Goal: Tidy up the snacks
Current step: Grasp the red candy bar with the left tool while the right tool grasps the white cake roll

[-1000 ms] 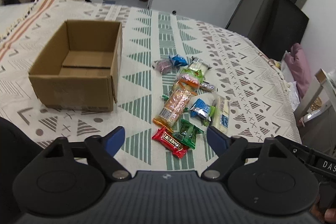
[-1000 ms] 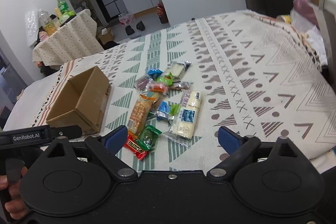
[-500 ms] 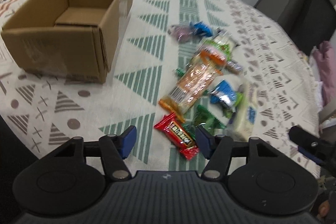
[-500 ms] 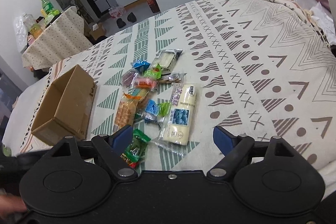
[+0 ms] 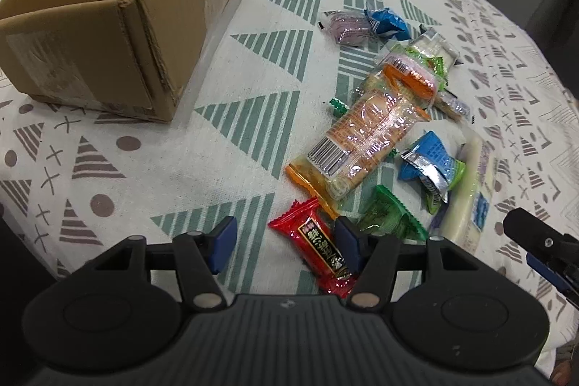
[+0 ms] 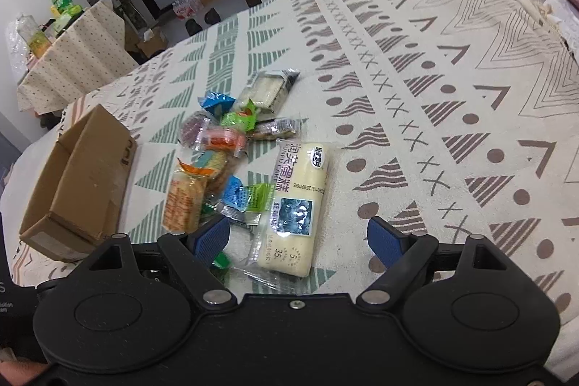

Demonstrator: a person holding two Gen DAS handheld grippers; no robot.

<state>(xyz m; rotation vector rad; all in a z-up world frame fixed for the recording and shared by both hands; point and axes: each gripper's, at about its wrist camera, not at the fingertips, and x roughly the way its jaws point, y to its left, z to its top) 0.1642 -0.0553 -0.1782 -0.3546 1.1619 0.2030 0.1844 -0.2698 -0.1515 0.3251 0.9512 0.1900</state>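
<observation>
On the counter [image 5: 224, 169], spread with a cream cloth of green and brown triangles, your snacks lie in a loose heap to the right of the open brown cardboard box [image 5: 119, 20], whose far edge is cut off at the top of the left wrist view. Your left gripper [image 5: 284, 243] hangs low with its blue pads apart, and the red candy wrapper with a dark label [image 5: 316, 246] sits between them; its near end is hidden behind the right finger and the gripper body, so you cannot tell whether either pad touches it. Just beyond lie a green crinkled packet [image 5: 389, 216], partly covered by that finger, and the long orange-edged clear cracker pack [image 5: 362, 140], which overlaps smaller sweets beneath it.

Your right gripper [image 6: 298, 236] is spread wide, holding nothing, above the near end of the pale cream cake roll in clear wrap [image 6: 296, 201]; the wrap's bottom seam disappears under the gripper body. The left pad [image 6: 211, 237] covers part of a green wrapper. Your hand [image 6: 14, 369] shows only as a sliver at the lower left corner.
</observation>
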